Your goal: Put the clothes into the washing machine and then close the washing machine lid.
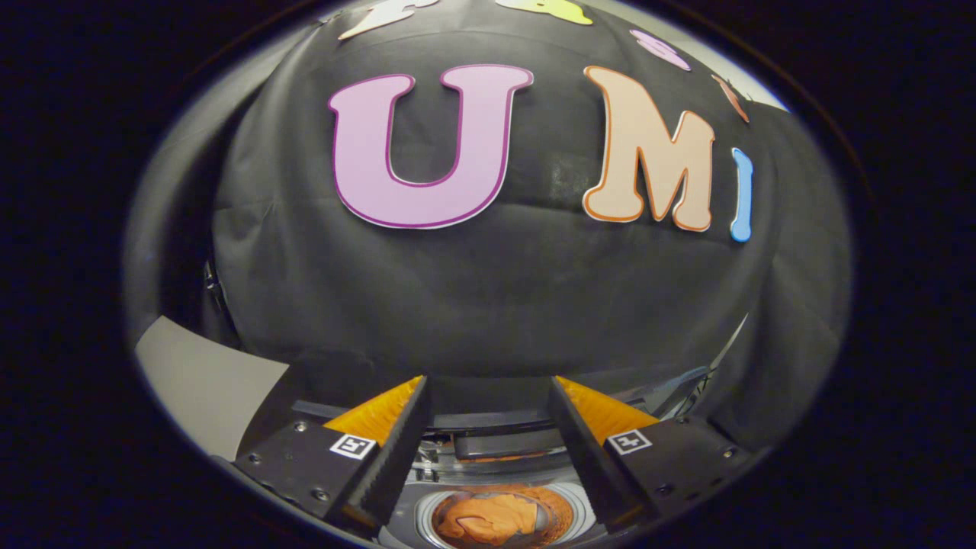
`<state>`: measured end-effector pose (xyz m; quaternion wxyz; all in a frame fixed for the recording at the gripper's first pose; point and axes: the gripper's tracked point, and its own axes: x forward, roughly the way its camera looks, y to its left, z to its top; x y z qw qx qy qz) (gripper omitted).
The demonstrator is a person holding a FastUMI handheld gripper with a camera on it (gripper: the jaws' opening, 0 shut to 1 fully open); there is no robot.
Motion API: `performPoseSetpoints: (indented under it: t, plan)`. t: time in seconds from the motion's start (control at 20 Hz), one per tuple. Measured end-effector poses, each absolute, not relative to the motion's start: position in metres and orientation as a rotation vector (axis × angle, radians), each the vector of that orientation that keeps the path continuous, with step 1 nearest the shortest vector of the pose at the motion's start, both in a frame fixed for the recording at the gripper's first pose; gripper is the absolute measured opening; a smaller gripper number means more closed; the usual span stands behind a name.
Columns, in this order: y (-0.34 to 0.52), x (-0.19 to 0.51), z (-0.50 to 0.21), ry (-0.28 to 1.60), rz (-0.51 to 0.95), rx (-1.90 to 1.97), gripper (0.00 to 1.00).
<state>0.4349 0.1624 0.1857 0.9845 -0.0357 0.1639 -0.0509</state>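
Lying below the wide, empty claw [488, 389] (between its fingers): orange clothes [488, 518] inside the washing machine drum [427, 512].

Backdrop: black cloth wall [496, 305], draped with soft folds and creases, covering most of the booth behind. Lower left: pale grey flat panel [202, 381] meeting the cloth's hem. Lighting: even, dim, without hard shadows.
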Motion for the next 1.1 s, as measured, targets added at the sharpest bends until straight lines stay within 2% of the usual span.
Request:
performPoseSetpoints:
  t: [0.8,1.1]
  plan:
    - [0.162,0.330,0.144,0.404,-0.060,-0.012,0.95]
    - [0.147,0.311,0.146,0.377,-0.068,0.029,0.95]
